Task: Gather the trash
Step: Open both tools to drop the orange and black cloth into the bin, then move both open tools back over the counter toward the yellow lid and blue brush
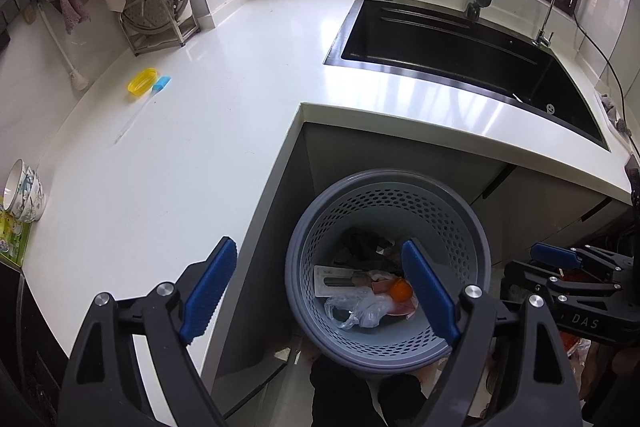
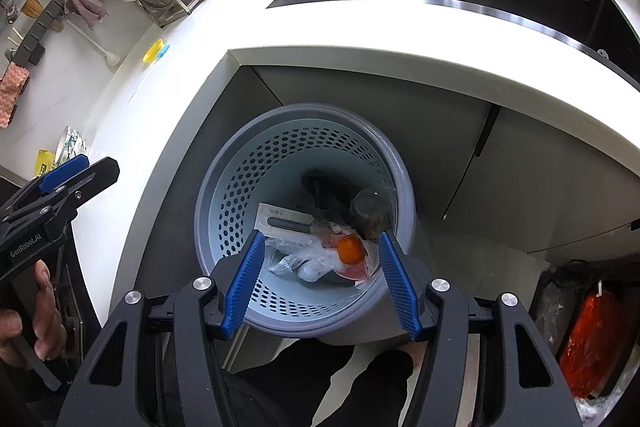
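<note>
Hovering wide and empty, both hand-held grippers, left point(image 1: 318, 291) and right point(image 2: 320, 281), are pointing down into the perforated bin point(image 2: 224, 195); the collected trash point(image 2: 320, 251) is lying directly beneath the right one.

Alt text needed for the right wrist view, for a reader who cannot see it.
The right gripper, jaws open and empty, hangs over a grey perforated bin on the floor below a white counter. The bin holds a clear plastic bag, an orange ball and a jar.
</note>
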The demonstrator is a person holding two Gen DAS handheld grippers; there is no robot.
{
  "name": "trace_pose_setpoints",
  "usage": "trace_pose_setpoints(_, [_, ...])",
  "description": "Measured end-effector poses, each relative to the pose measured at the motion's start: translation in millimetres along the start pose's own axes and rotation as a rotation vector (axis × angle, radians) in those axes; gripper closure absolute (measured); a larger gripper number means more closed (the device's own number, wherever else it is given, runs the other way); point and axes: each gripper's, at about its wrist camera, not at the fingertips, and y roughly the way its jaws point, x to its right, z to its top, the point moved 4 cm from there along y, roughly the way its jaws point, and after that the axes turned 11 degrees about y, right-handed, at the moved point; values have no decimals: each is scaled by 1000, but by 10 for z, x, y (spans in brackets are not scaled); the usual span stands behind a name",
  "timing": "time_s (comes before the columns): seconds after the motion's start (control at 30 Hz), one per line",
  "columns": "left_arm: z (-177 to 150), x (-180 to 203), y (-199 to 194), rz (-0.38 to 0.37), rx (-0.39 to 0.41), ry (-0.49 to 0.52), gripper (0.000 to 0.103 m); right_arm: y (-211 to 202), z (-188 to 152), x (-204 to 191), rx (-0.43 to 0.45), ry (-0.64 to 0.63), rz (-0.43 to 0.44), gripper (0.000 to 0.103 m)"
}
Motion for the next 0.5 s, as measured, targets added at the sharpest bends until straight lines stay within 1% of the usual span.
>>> trace_pose_setpoints(0.23, [60, -152, -250, 23, 50, -26, 19, -100, 86, -148, 22, -23, 28, 46])
trace_pose_setpoints(0.5, [179, -492, -506, 62, 124, -81, 16, -102, 306, -586, 43, -95, 66, 46])
